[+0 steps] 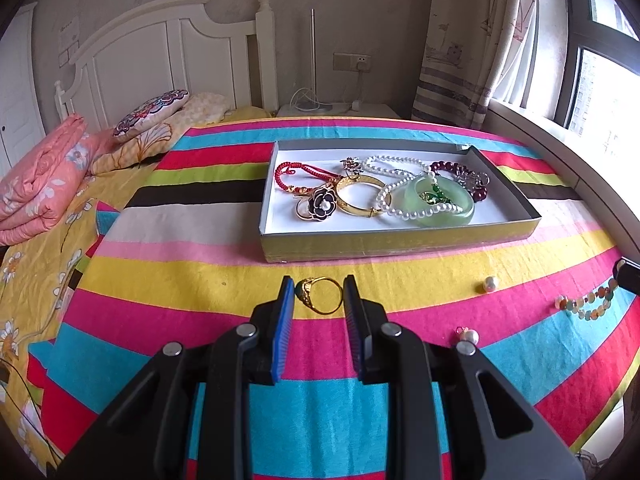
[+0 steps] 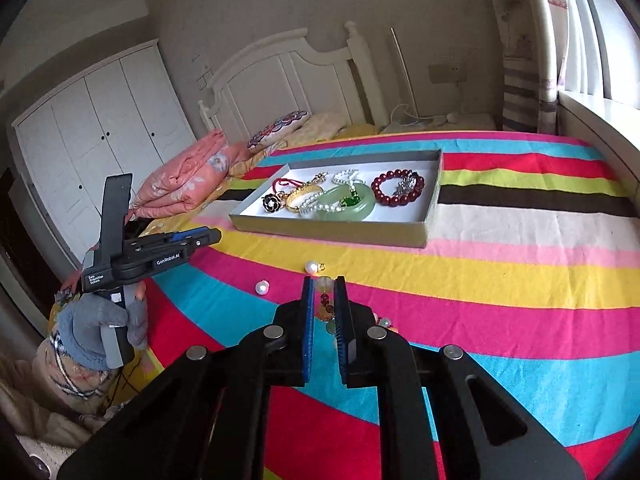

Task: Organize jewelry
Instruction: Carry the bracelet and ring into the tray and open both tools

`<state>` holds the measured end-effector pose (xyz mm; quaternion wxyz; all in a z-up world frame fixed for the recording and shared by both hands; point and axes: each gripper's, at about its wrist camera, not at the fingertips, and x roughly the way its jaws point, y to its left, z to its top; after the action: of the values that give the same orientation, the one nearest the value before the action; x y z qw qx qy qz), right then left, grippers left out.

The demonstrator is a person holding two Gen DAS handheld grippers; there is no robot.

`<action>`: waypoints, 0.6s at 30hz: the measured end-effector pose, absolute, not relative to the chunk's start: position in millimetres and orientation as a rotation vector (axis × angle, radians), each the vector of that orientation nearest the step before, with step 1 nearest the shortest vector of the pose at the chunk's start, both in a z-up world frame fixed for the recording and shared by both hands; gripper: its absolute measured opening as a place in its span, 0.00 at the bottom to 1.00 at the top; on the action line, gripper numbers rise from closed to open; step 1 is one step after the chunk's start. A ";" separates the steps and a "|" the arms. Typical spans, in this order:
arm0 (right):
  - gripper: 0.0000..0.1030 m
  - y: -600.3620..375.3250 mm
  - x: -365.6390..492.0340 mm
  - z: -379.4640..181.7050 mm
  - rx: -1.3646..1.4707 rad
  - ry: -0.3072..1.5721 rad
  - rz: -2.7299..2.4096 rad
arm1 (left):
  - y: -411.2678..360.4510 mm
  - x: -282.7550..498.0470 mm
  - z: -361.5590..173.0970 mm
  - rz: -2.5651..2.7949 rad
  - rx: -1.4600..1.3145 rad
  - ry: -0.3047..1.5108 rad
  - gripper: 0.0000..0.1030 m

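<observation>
A gold ring (image 1: 320, 294) sits between the blue pads of my left gripper (image 1: 319, 294), which is shut on it just above the striped bedspread. My right gripper (image 2: 323, 300) is shut on a multicoloured bead bracelet (image 2: 326, 304), which also shows in the left wrist view (image 1: 588, 302). The grey tray (image 1: 400, 240) ahead holds a jade bangle (image 1: 444, 204), a pearl necklace (image 1: 404, 184), a gold bangle (image 1: 360, 196), a red cord bracelet (image 1: 304, 176), a dark red bead bracelet (image 2: 398, 188) and a black flower brooch (image 1: 323, 202). The left gripper also shows from the side in the right wrist view (image 2: 208, 236).
Two loose pearl earrings (image 1: 490, 283) (image 1: 469, 334) lie on the bedspread between the grippers; they also show in the right wrist view (image 2: 314, 267) (image 2: 262, 287). Folded pink quilt (image 1: 40, 184) and pillows lie at the left. A window sill runs along the right.
</observation>
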<state>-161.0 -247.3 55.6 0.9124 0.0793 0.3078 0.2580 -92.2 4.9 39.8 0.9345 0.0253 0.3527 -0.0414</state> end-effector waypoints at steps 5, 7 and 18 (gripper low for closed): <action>0.11 -244.8 -158.3 76.8 0.136 0.590 0.523 | 0.5 -92.5 45.9 -0.089 0.070 0.709 0.24; 0.11 -243.2 -155.5 85.4 0.125 0.573 0.523 | -0.7 -92.0 49.8 -0.089 0.077 0.701 0.24; 0.11 -236.3 -133.4 120.2 0.069 0.507 0.493 | -7.8 -81.6 72.4 -0.098 0.102 0.668 0.24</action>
<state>-133.4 -236.3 120.2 0.9375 0.0336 0.2483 0.2415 -81.6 -7.8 72.4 0.9422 0.0502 0.3276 -0.0482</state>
